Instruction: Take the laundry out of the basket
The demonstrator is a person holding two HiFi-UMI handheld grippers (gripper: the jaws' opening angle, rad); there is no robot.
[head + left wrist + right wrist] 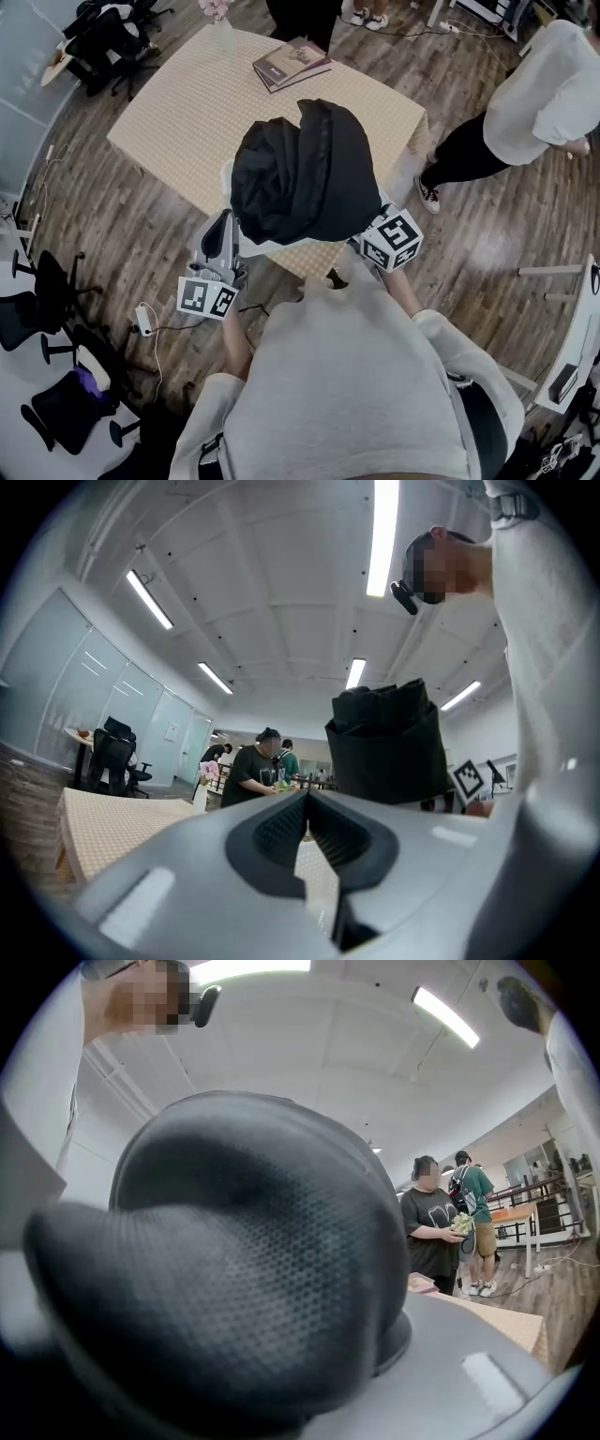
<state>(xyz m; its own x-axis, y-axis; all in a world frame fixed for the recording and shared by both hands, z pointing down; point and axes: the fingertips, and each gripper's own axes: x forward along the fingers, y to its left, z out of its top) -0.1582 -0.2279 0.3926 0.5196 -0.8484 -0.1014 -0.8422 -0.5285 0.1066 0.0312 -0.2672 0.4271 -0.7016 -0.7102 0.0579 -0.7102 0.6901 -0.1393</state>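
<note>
Table [187,122]: we see beige patterned cloth over it, wood-plank floor [487,244] beneath.
Far edge: stacked books [292,64] lie flat.
Far corner: a vase [223,36] of pink flowers stands.
Near edge: white basket [281,247], contact unclear to us.

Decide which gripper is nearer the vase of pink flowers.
Left. The left gripper sits on the same side of the black laundry bundle as the vase, straight below it in the head view; the right gripper is across the bundle, farther right.

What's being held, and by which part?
Cannot be told: left tool shows jaws together, nothing between; right tool has its jaws blocked; black cloth bundle sits between them.
</note>
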